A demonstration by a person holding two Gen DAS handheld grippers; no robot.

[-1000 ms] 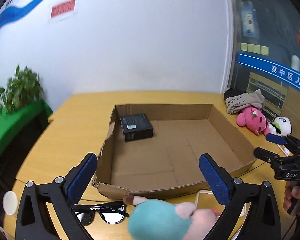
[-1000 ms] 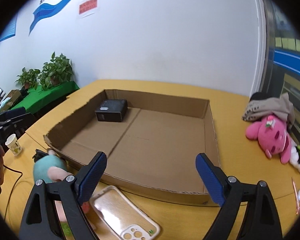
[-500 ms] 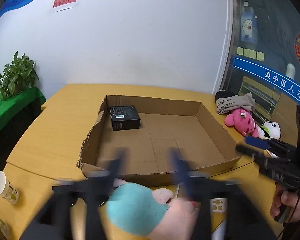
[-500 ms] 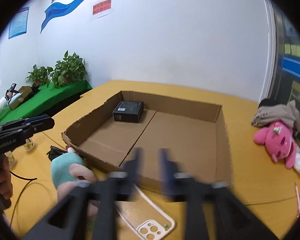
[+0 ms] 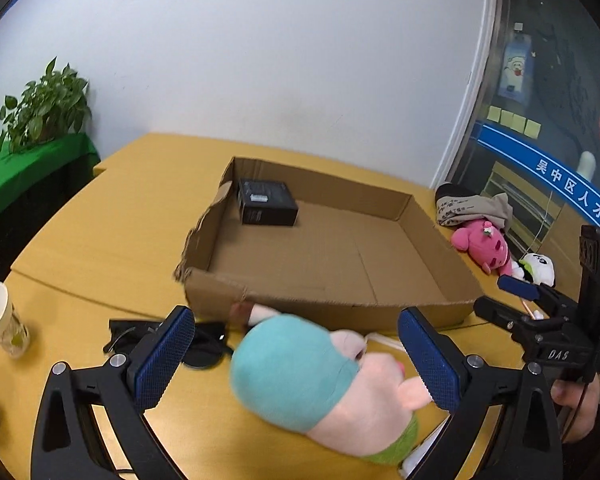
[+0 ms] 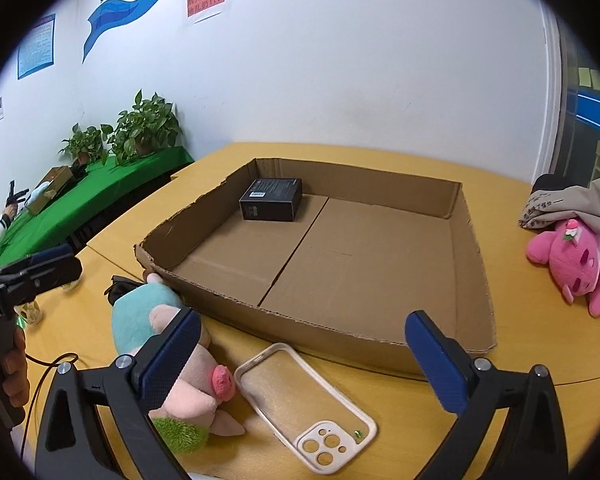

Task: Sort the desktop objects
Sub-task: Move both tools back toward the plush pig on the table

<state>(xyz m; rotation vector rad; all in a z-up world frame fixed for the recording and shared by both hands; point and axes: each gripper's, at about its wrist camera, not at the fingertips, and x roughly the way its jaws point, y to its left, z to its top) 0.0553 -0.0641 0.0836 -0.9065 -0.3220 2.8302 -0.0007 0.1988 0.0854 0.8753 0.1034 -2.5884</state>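
Note:
A shallow cardboard tray [image 5: 340, 312] [image 6: 340, 332] lies on the yellow table with a black box [image 5: 266, 202] [image 6: 272, 199] in its far left corner. A plush pig with a teal cap [image 5: 312, 380] [image 6: 156, 320] lies in front of the tray. My left gripper [image 5: 298, 364] is open, with its fingers on either side of the pig's head, not touching it. My right gripper [image 6: 304, 358] is open and empty above a clear phone case [image 6: 304, 400]. Black sunglasses [image 5: 204, 344] lie left of the pig.
A paper cup [image 5: 2, 324] stands at the table's left edge. A pink plush [image 5: 482, 242] [image 6: 572, 260], a panda plush [image 5: 538, 270] and a grey cloth [image 5: 472, 208] [image 6: 568, 204] lie at the right. Potted plants [image 6: 144, 128] stand on a green side table.
Both grippers shut and opened again. The left gripper has moved forward and to the left, so the pig now lies between its fingers. The right view shifted slightly.

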